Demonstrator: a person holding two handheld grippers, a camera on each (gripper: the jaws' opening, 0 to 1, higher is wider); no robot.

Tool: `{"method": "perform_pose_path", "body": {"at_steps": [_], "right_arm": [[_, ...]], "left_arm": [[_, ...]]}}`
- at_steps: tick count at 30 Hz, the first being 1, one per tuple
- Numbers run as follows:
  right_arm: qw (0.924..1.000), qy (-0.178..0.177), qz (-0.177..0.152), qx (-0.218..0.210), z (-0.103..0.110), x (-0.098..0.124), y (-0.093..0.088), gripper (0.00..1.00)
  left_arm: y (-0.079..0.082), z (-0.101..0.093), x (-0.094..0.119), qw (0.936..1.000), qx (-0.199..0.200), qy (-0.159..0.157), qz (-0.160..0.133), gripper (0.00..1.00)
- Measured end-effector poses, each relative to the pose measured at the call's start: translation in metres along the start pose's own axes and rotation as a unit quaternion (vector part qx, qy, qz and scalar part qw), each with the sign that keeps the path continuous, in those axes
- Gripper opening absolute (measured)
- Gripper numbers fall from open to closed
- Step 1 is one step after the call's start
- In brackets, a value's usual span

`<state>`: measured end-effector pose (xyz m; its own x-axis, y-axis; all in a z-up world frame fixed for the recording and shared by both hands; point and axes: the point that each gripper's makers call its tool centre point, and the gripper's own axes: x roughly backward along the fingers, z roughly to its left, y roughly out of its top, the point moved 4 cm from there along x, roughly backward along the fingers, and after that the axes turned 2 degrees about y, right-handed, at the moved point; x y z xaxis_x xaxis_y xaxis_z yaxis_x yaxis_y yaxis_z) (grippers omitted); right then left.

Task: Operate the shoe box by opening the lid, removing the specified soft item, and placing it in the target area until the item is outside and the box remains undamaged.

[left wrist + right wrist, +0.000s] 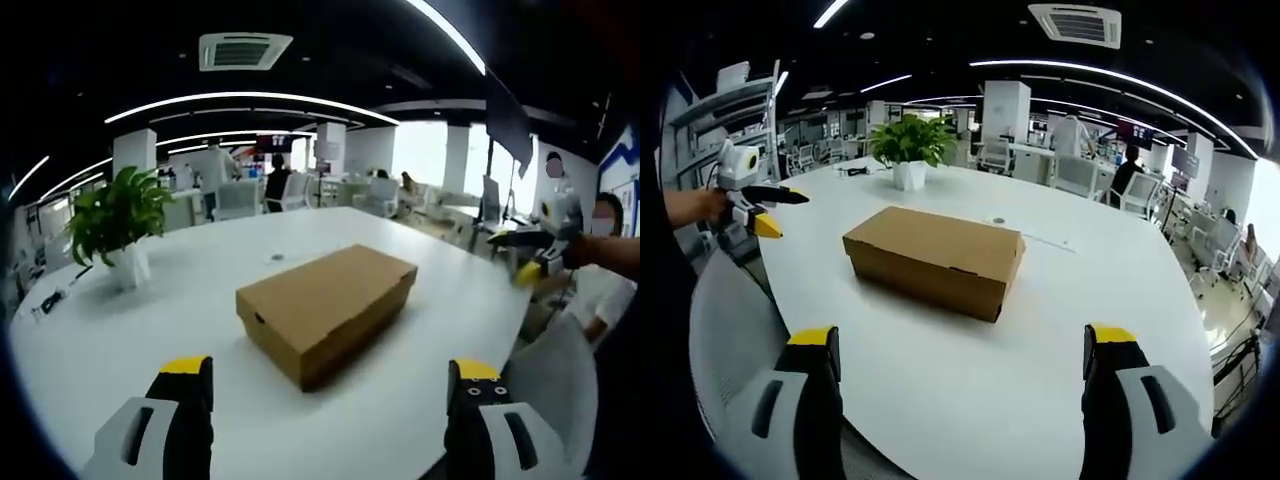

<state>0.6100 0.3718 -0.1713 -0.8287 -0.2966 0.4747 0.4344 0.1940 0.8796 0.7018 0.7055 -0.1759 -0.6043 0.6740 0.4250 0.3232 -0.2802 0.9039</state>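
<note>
Here the brown cardboard shoe box [327, 312] sits with its lid closed near the middle of a round white table [120, 340], well in from every edge. In the left gripper view the box lies at an angle, one short end turned toward the camera, and a small notch shows in the lid's lower rim on that end. In the right gripper view the box [935, 259] presents its long side, again with the lid down flat.

The left gripper [330, 385] has its yellow-tipped black jaws spread wide apart, rising from the bottom of its own view on either side of the box. The jaws hold nothing and touch nothing; the box lies ahead of them, apart. The same gripper also appears at the left of the right gripper view [765, 210], held in a hand beyond the table's edge, its jaws parted there too.

The right gripper [960, 345] is likewise wide open, its two jaws standing well apart above the table's near edge, empty and clear of the box. It shows at the right of the left gripper view [535, 255], held off the table's rim.

A potted green plant [118, 222] in a white pot stands near the far edge of the table, well apart from the box. A small dark round spot [277, 257] lies on the tabletop beyond the box.
</note>
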Motion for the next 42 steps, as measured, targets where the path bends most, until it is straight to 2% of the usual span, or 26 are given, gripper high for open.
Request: {"method": "perform_pose_path", "body": {"at_steps": [12, 24, 42], "right_arm": [[0.9999, 0.011, 0.003, 0.003, -0.006, -0.005, 0.001, 0.96], [0.9997, 0.019, 0.009, 0.008, -0.016, -0.011, 0.0, 0.96], [0.9989, 0.038, 0.015, 0.021, -0.035, -0.026, 0.002, 0.96]], "left_arm": [[0.008, -0.009, -0.009, 1.0, -0.002, -0.003, 0.003, 0.98], [0.005, -0.006, -0.009, 1.0, 0.001, 0.0, 0.009, 0.97], [0.001, 0.0, -0.024, 0.9999, 0.004, 0.004, 0.01, 0.96]]}}
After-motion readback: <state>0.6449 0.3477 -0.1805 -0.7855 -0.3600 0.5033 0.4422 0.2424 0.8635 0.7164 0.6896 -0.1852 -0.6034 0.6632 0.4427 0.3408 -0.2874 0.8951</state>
